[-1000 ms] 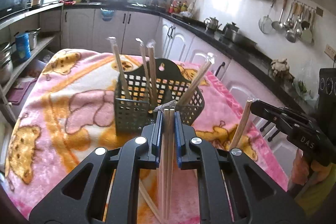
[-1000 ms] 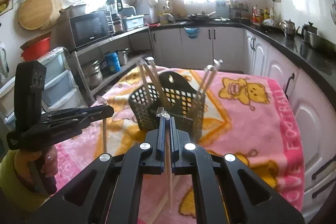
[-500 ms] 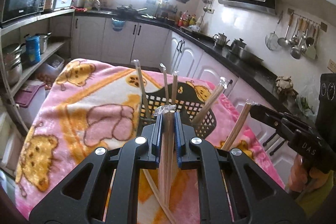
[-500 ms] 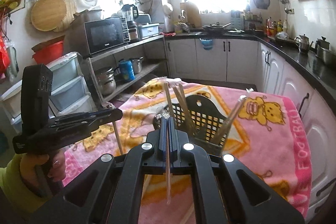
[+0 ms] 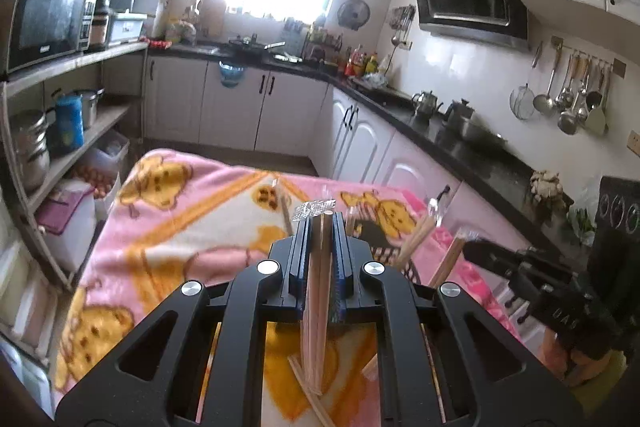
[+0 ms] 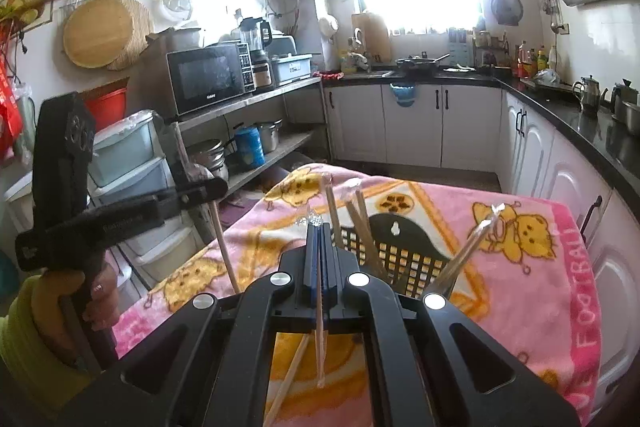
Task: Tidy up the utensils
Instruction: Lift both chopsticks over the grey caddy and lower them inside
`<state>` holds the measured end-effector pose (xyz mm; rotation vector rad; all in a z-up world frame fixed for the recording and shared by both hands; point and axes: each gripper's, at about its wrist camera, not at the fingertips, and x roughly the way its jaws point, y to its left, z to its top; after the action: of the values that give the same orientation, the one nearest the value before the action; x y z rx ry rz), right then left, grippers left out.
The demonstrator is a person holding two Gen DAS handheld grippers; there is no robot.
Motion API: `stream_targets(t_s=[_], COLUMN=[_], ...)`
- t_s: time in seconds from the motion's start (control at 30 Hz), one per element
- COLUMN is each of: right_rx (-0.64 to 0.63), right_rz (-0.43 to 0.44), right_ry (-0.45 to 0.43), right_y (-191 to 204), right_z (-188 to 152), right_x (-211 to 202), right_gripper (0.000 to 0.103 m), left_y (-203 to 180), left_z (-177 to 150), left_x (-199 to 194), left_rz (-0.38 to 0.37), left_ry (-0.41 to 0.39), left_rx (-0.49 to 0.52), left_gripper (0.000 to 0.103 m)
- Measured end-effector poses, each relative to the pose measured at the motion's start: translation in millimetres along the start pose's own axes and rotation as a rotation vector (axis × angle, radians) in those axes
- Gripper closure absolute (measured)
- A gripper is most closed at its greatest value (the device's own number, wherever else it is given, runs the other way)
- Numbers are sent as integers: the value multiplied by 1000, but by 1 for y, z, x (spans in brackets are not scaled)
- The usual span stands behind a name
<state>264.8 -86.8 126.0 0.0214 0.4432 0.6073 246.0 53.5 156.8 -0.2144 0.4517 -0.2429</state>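
The left gripper (image 5: 321,227) is clamped on a wrapped pair of chopsticks (image 5: 318,307), the wooden sticks standing upright between its blue-edged fingers (image 5: 301,255) with the plastic wrapper tip poking out above. The right gripper (image 6: 319,247) is likewise pressed together on a single thin wrapped chopstick pair (image 6: 320,339), whose lower end hangs down below the jaws.

Just beyond both grippers sits the black utensil basket (image 6: 404,247) on a pink cartoon blanket (image 6: 540,307) covering the table. The right wrist view shows the basket's arched back with its hanging hole and lattice wall, plus the left gripper (image 6: 200,189) from the side, held by a hand (image 6: 52,315) in a yellow sleeve, its chopsticks sticking out above and below. The left wrist view hides most of the basket behind its own fingers but shows the right gripper (image 5: 476,251) at the right edge.

In the right wrist view, about four wrapped pairs stand in the basket: three leaning near the left side, one tilted at the right corner. One more loose pair (image 6: 288,379) lies on the blanket beneath the gripper.
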Motion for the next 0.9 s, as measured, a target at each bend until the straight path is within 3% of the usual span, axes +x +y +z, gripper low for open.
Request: stream_targets(t_s=[0.47, 0.9], right_rx=[6, 42], right_rz=[-43, -57], right_ry=[-97, -124], right_y=[-24, -49], right_z=[58, 67], right_x=[5, 27], right_gripper=[101, 101], left_y=[-10, 3], left_z=[61, 50], left_x=[37, 74], left_rz=[26, 68], left_ry=[-93, -123], left_rx=[26, 5], left_gripper=[98, 98])
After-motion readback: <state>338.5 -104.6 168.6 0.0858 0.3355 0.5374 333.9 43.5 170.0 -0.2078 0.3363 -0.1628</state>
